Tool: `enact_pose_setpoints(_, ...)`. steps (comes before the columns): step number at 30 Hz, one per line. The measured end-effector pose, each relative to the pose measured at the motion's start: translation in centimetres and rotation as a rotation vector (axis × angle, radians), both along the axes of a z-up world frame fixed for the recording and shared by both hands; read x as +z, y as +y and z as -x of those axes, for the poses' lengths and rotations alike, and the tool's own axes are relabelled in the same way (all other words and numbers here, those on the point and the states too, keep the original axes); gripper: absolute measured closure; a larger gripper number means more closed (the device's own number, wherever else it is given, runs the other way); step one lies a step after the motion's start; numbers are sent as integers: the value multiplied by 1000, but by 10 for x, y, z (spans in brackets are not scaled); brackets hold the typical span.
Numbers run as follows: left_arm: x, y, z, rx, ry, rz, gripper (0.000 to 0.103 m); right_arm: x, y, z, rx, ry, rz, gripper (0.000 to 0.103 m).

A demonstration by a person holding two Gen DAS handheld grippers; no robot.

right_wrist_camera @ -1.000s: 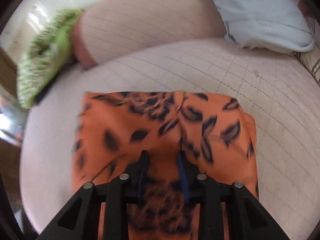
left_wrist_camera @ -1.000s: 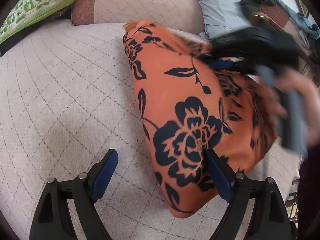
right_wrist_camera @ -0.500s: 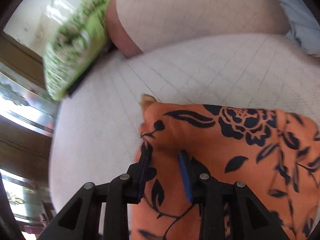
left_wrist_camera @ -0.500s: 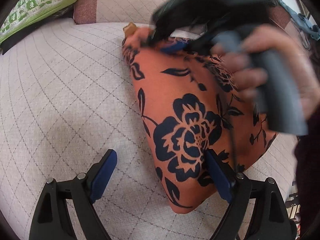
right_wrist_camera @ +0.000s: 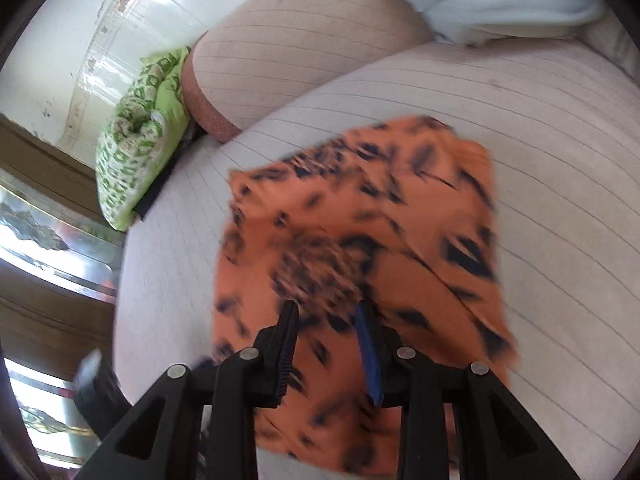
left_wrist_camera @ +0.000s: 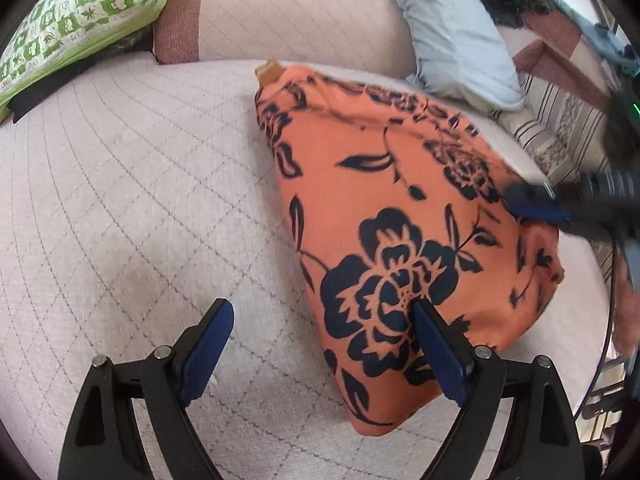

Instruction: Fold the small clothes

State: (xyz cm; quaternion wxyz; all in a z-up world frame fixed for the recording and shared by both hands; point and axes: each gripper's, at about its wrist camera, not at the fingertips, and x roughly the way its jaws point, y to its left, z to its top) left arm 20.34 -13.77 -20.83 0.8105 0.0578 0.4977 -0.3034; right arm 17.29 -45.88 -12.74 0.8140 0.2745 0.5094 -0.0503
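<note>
Blurred cloth (right_wrist_camera: 360, 240) under our tongs
Left tongs (left_wrist_camera: 320, 344) wide, empty; right tongs (right_wrist_camera: 326, 320) narrow, grip unclear; green pillow (left_wrist_camera: 76, 20) beyond.

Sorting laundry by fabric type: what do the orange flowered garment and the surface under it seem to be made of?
The orange flowered garment looks like a thin, soft, matte knit or woven cloth: it drapes and creases, with a dark printed pattern. Fibre cannot be told. The cream surface beneath looks like quilted textile, matte, stitched in a diamond grid.
</note>
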Motion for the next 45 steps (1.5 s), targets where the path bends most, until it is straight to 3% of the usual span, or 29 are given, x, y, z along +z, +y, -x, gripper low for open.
enact_pose_setpoints(1,-3,-1,-1,-5,8,0,12,-7,-6,13,-29,1,37,73)
enact_pose_setpoints(5,-6,-5,3,-33,-18,-26,11,-40,-16,33,-84,-90,24,83)
enact_pose_setpoints(8,-4,1,-1,-24,15,0,11,-29,-6,27,-68,-63,93,84)
enact_pose_setpoints(11,-1,6,0,-20,11,7,11,-14,1,26,-123,-85,13,82)
enact_pose_setpoints(14,5,4,4,-26,-29,-11,11,-5,16,33,-64,-125,-28,80)
enact_pose_setpoints(17,5,-3,10,-31,-51,-36,11,-27,33,29,10,-18,23,80)
enact_pose_setpoints(21,5,-6,10,-35,-68,-48,11,-27,22,22,-12,-3,-35,81)
enact_pose_setpoints(27,0,-11,6,-33,-58,-47,11,3,-9,-13,-80,-51,60,81)
enact_pose_setpoints(30,-1,-11,6,-30,-61,-49,9,-9,-21,-43,-117,-17,112,81)
enact_pose_setpoints(32,-1,-12,6,-35,-71,-55,8,-28,-30,-63,-125,53,112,80)
enact_pose_setpoints(35,-2,-15,6,-37,-87,-64,6,-37,-27,-88,-67,70,158,80)
enact_pose_setpoints(39,-4,-16,3,-30,-80,-66,4,-20,-18,-106,-52,138,193,80)
enact_pose_setpoints(43,-3,-17,5,-28,-95,-73,4,-4,10,-103,34,17,43,79)
enact_pose_setpoints(45,-4,-17,7,-26,-101,-74,3,-3,35,-108,108,-6,24,79)
